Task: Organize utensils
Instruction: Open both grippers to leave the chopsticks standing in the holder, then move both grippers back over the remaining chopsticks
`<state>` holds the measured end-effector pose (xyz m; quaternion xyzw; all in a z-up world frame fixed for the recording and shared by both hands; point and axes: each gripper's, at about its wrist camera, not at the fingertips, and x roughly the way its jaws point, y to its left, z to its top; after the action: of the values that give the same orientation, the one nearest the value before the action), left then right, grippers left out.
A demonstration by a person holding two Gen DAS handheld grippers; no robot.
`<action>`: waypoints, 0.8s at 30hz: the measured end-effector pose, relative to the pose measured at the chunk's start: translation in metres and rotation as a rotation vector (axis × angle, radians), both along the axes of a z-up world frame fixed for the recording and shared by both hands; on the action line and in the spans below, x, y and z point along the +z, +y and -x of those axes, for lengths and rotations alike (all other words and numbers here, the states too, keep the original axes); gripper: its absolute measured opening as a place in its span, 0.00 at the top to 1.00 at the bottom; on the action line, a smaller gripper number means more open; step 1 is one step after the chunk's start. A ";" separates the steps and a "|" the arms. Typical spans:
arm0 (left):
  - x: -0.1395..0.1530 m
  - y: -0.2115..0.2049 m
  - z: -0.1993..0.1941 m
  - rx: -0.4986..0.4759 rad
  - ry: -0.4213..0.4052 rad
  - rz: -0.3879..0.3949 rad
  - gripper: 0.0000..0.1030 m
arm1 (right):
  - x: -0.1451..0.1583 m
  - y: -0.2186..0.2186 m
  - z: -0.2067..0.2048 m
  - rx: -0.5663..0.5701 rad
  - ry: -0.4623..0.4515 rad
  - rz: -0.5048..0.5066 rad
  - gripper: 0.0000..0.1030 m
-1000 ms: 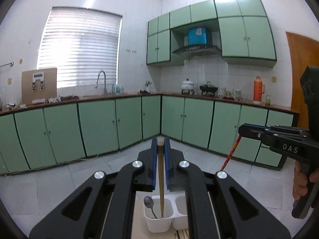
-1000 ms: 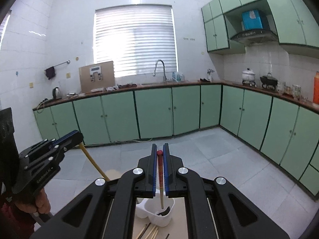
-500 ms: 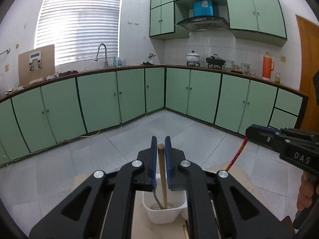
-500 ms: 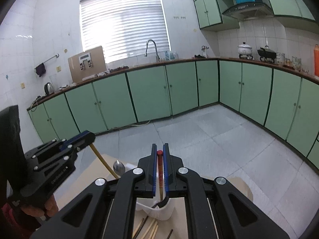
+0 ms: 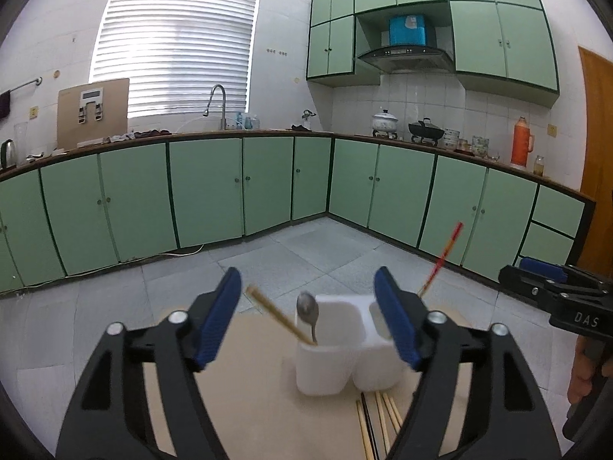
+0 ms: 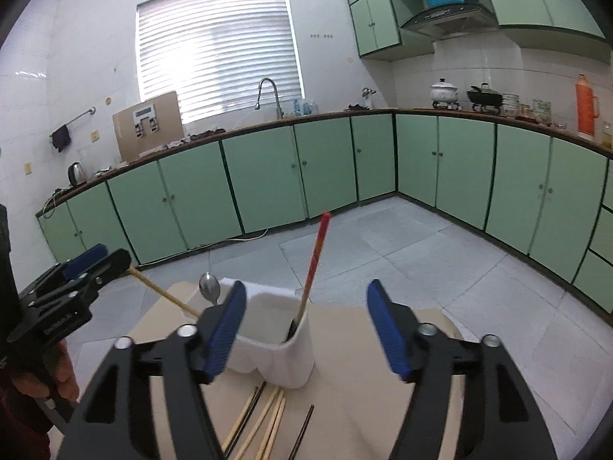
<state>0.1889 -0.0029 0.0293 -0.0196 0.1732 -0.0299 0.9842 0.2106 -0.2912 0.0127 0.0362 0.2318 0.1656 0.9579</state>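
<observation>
A white two-compartment holder (image 5: 337, 349) (image 6: 276, 341) stands on a tan table (image 5: 249, 402) (image 6: 364, 402). A wooden chopstick (image 5: 274, 314) (image 6: 164, 295) and a metal spoon (image 5: 307, 308) (image 6: 209, 287) lean in its left compartment. A red chopstick (image 5: 440, 258) (image 6: 315, 262) leans in its right compartment. My left gripper (image 5: 308, 322) is open and empty just in front of the holder. My right gripper (image 6: 302, 329) is open and empty beside it.
Several loose wooden and black chopsticks (image 5: 377, 418) (image 6: 260, 421) lie on the table in front of the holder. Green kitchen cabinets (image 5: 210, 191) and a tiled floor (image 6: 421, 237) surround the table.
Both grippers opened and let go of their chopsticks, which now lean in the holder. Both grippers have drawn back a little from the holder.
</observation>
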 end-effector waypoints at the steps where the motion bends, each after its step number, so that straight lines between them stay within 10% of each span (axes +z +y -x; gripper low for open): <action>1: -0.004 0.001 0.008 0.002 0.001 -0.001 0.27 | -0.003 0.000 0.006 -0.004 0.000 -0.006 0.29; 10: -0.038 -0.003 0.061 0.004 0.034 -0.022 0.14 | -0.040 0.006 0.063 -0.068 -0.053 0.023 0.06; 24: -0.092 -0.002 0.104 0.007 0.140 -0.047 0.13 | -0.089 -0.003 0.111 -0.122 0.035 0.009 0.06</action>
<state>0.0851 -0.0045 -0.0632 0.0010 0.2424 -0.0209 0.9700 0.0993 -0.2943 -0.0766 0.0487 0.2466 0.1051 0.9622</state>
